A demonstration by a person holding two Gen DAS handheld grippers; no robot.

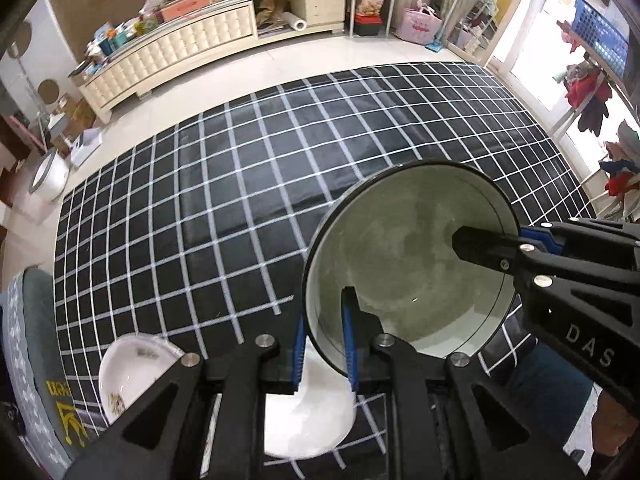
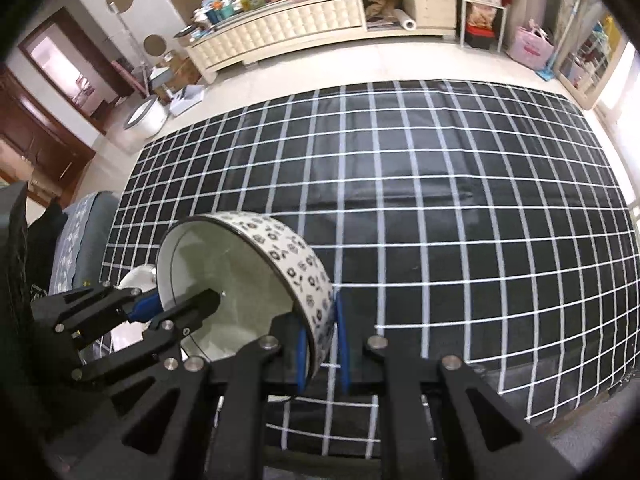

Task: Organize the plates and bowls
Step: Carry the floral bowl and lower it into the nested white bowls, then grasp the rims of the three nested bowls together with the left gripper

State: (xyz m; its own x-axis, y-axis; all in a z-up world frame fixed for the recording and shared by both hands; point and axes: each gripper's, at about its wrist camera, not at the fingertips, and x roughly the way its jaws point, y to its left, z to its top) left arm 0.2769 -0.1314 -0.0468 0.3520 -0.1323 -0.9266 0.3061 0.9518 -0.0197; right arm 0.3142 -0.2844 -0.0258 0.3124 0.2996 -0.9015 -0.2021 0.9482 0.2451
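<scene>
A wide table is covered by a smooth black cloth (image 2: 440,208) ruled in thin white lines into squares, creased faintly across the middle; beyond its far edge lies pale glossy floor tile, and along the far wall runs a long cream cabinet (image 1: 180,46) with a quilted front, its top crowded with boxes and jars, with a pink bag (image 1: 420,24) on the floor to the right and a dark wooden door (image 2: 48,120) far left in the right wrist view. Held above the near part of the cloth is a round ceramic bowl (image 2: 288,264), straight-walled, with a dark rim, a glazed grey-green inside and a white outside printed with small black flowers; it is tipped on edge, its opening facing left in the right wrist view, so its axis runs roughly left to right. The left gripper (image 1: 324,344) pinches the bowl's near-left rim between blue pads, one finger inside and one outside, and the right gripper (image 2: 322,352) clamps the opposite wall the same way. Beneath, at the near left edge of the table, sit a plain white plate (image 1: 308,416) and a small white bowl (image 1: 128,376) with a faint floral print inside
</scene>
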